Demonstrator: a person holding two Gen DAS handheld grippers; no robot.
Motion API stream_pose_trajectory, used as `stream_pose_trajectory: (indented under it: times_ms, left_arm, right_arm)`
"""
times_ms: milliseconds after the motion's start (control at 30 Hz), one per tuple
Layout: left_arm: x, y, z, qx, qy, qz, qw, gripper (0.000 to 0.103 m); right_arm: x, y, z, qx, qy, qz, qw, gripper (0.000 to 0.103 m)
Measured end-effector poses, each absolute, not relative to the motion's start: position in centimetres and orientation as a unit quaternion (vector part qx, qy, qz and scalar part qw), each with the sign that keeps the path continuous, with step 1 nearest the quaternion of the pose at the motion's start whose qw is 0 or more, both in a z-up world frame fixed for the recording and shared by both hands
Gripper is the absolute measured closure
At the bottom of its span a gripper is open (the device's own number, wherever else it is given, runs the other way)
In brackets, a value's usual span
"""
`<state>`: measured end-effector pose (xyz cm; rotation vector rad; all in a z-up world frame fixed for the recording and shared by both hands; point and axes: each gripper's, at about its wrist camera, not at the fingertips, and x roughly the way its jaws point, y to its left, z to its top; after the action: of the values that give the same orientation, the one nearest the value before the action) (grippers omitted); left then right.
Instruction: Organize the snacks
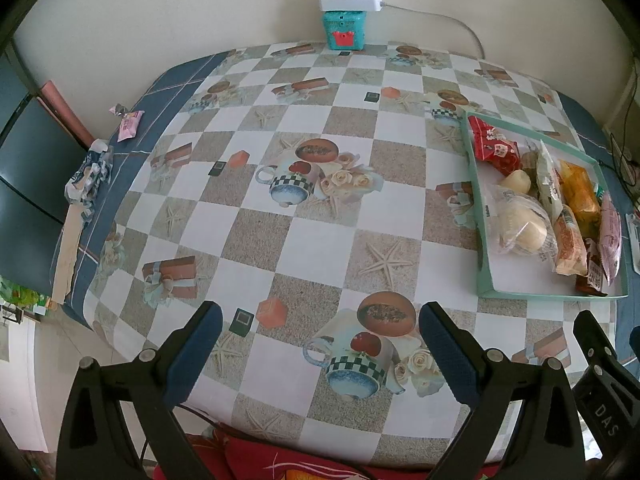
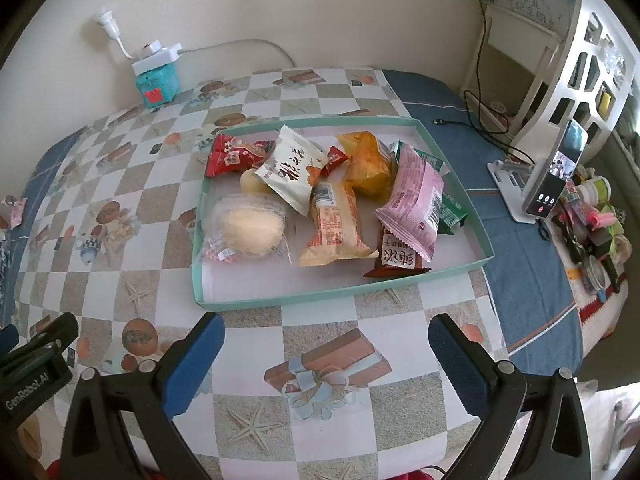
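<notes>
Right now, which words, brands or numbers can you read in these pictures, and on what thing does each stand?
"DAS": on the right gripper's body.
"GenRoboT.AI", last letters unsure: on the left gripper's body.
Large Chinese characters on the white packet, the brown packet and the wall plaque: I cannot read them reliably.
Small print on the other packets: too blurred.

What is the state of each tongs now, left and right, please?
Left tongs: open, holding nothing, above the table.
Right tongs: open, holding nothing, in front of the snack tray.
</notes>
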<state>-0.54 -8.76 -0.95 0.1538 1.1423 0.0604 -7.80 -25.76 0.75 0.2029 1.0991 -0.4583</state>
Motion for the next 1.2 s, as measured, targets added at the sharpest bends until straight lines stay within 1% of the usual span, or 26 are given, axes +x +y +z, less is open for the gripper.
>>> stream_pose_trajectory:
  times_ms: [1200]
  left_arm:
    - [-0.47, -8.86, -1.26, 0.073, 0.546, 0.023, 0.834, 0.004]
  right_arm:
    - [-7.72, -26.08, 0.31, 0.096, 0.522, -0.216, 0.820, 0.000]
